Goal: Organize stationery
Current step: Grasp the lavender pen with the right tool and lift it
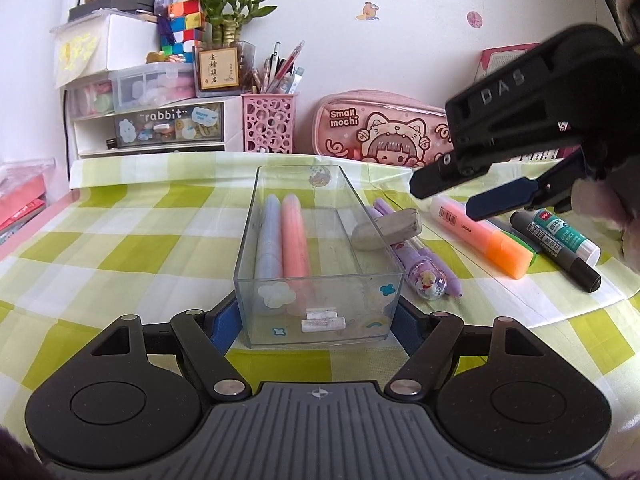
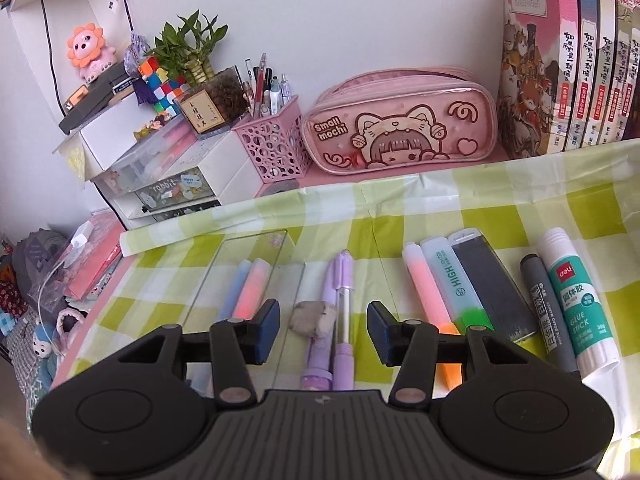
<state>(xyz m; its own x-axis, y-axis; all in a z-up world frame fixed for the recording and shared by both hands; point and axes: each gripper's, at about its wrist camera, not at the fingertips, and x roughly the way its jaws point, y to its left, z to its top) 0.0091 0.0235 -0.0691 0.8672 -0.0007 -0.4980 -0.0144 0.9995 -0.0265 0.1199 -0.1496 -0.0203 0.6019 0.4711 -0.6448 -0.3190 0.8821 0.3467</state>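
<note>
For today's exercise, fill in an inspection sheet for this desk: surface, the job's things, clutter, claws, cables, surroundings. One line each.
Surface: green-and-white checked cloth covers the desk.
Job's things: clear tray holds a blue and a pink pen; outside it lie an eraser, purple pens, highlighters, a dark eraser block, a grey marker and a glue stick.
Clutter: two small white bits inside the tray's near end.
Claws: left claw shut on the tray's near end; right claw open, empty, above the eraser and purple pens.
Cables: black cable down the wall; a white one at far left.
Surroundings: pink pencil case, pen holder, drawer unit, plant, books.
</note>
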